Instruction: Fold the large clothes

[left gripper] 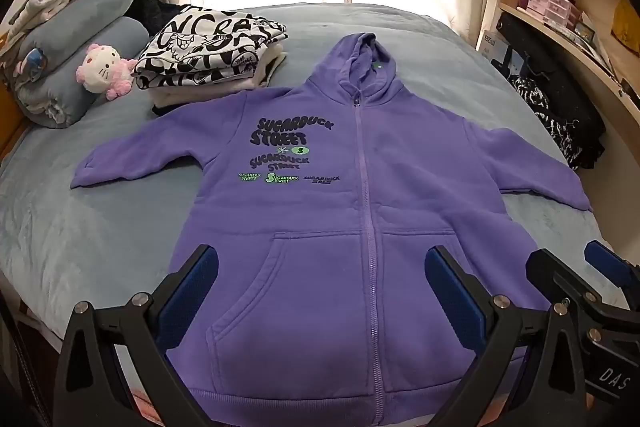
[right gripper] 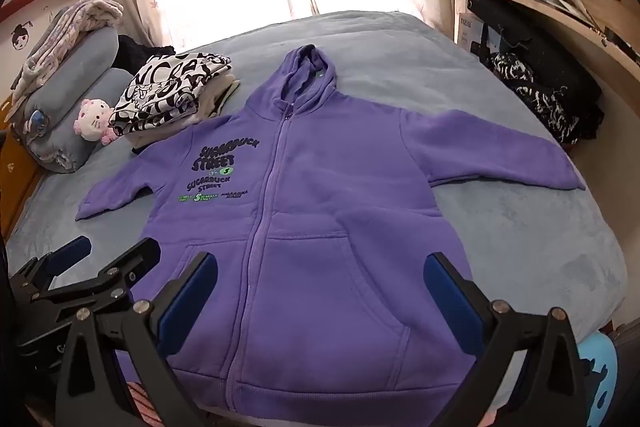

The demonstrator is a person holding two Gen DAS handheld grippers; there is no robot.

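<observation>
From your left wrist view, your left gripper (left gripper: 320,279) hangs with its jaws spread wide and nothing between them, above the lower front of the purple zip hoodie (left gripper: 340,195), which lies flat, face up and zipped on the grey-blue bed cover (left gripper: 80,235), sleeves spread out to both sides. Just beyond its shoulder sits a stack of folded clothes (left gripper: 208,51) topped by a black-and-white print, touching or nearly touching the sleeve; a pink plush cat (left gripper: 106,71) leans on rolled blankets (left gripper: 80,43) beside it. From your right wrist view, your right gripper (right gripper: 320,283) is likewise released and empty over the hoodie's pocket, with dark patterned clothing (right gripper: 544,99) heaped at the bed's far right edge below the wooden shelves (right gripper: 560,7)
</observation>
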